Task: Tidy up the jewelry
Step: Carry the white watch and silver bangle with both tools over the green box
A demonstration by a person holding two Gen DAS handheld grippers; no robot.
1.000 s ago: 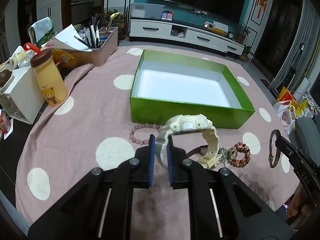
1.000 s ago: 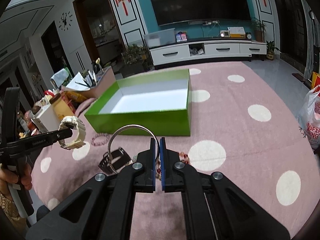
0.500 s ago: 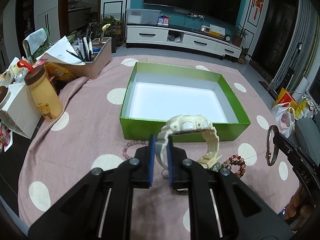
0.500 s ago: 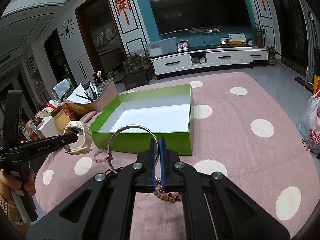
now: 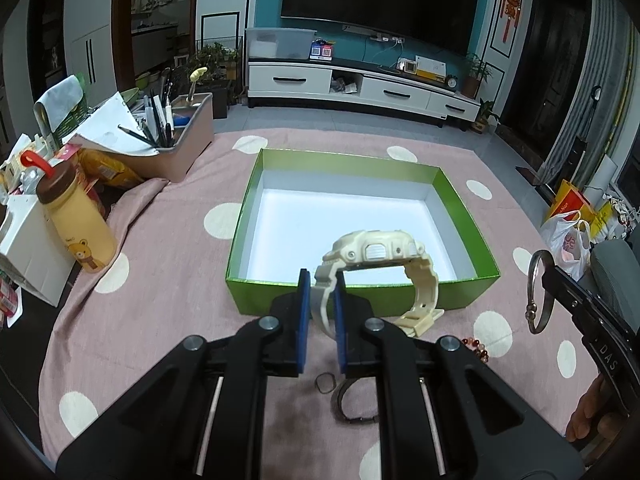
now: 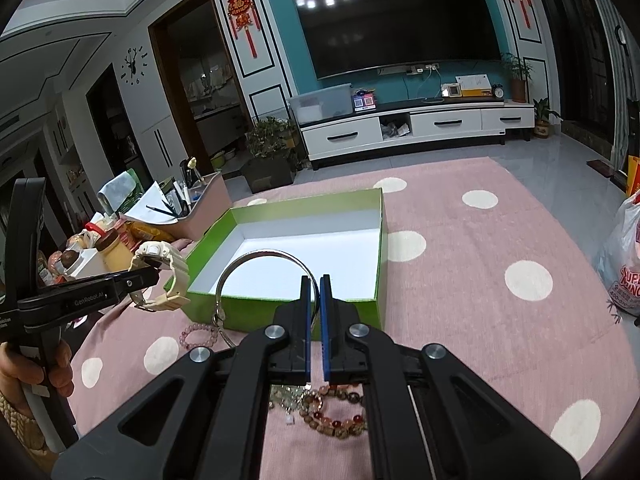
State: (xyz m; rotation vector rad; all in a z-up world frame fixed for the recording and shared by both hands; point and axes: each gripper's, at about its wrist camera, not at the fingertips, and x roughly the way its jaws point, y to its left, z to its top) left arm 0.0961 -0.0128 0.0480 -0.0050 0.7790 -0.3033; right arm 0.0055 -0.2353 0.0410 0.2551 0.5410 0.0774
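Since a second ago I had raised both grippers toward the green box [image 5: 360,292]. My left gripper [image 5: 320,288] was clamped on the cream watch [image 5: 372,252] strap at the box's near wall; my right gripper [image 6: 314,292] pinched the silver bangle [image 6: 256,264]. Bead bracelets [image 6: 336,416] lay on the worktop [image 6: 480,280].

Matt cream plastic watch [image 5: 372,256], shiny metal bangle [image 6: 256,264], glossy green cardboard box [image 5: 280,296], pink cloth [image 5: 160,304].
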